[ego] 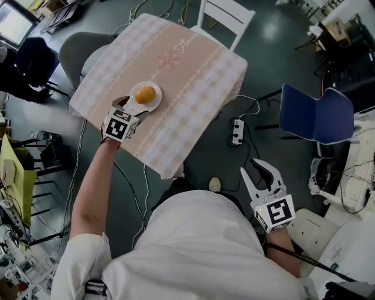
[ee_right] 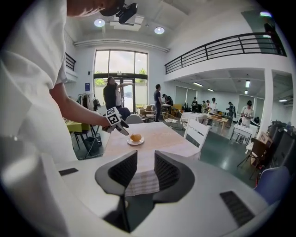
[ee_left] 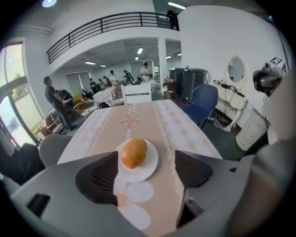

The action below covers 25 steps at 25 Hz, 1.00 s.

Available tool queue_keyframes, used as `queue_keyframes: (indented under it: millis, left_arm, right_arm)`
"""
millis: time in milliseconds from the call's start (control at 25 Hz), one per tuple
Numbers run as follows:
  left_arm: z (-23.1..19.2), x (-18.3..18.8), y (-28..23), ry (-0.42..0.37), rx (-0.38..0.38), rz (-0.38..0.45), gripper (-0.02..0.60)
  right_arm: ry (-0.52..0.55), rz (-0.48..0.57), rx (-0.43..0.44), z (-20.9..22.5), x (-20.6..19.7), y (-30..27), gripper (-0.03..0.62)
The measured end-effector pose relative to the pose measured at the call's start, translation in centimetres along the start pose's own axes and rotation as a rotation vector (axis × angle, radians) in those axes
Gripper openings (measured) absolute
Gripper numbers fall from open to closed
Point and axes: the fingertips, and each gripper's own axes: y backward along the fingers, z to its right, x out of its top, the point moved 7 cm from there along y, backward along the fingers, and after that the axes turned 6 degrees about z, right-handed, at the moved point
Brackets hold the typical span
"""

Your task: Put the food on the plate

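Observation:
A golden bread roll [ego: 145,94] lies on a small white plate [ego: 156,102] near the left front edge of a table with a pink checked cloth [ego: 193,70]. My left gripper [ego: 132,108] hovers just in front of the plate, open wide, with nothing between its pads. In the left gripper view the roll [ee_left: 134,153] sits on the plate [ee_left: 151,163] beyond the gripper [ee_left: 147,171]. My right gripper [ego: 258,176] hangs off the table to the right, over the floor, open and empty. From the right gripper [ee_right: 145,171] the roll [ee_right: 135,137] shows far off.
A white chair [ego: 225,14] stands at the table's far side, a grey chair [ego: 82,50] at its left, a blue chair [ego: 316,117] to the right. A power strip [ego: 237,132] and cables lie on the floor. Several people stand in the background.

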Motion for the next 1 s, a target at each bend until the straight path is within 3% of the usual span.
queue_keyframes:
  millis: [200, 360, 480, 560, 800, 1000]
  left_arm:
    - [6.5, 0.1, 5.8, 0.178, 0.027, 0.163, 0.386]
    - [12.7, 1.3, 10.6, 0.296, 0.028, 0.322, 0.243]
    - [17.8, 2.4, 14.1, 0.361, 0.03, 0.448, 0.078]
    - [21.3, 3.1, 16.0, 0.385, 0.014, 0.51, 0.011]
    - [31.0, 4.5, 19.2, 0.453, -0.081, 0.625, 0.011]
    - [37.2, 5.6, 19.3, 0.393, -0.151, 0.574, 0.011]
  right_arm:
    - [0.036, 0.033, 0.102, 1.4, -0.8, 1.2, 0.092]
    - [0.085, 0.06, 0.204, 1.7, -1.0, 1.7, 0.054]
    - [0.102, 0.081, 0.295, 1.4, -1.1, 2.3, 0.036]
    - [0.121, 0.088, 0.343, 1.1, -1.1, 2.9, 0.029]
    - [0.171, 0.088, 0.467, 0.1, -2.0, 4.8, 0.026]
    - [0.184, 0.077, 0.52, -0.6, -3.0, 6.4, 0.025]
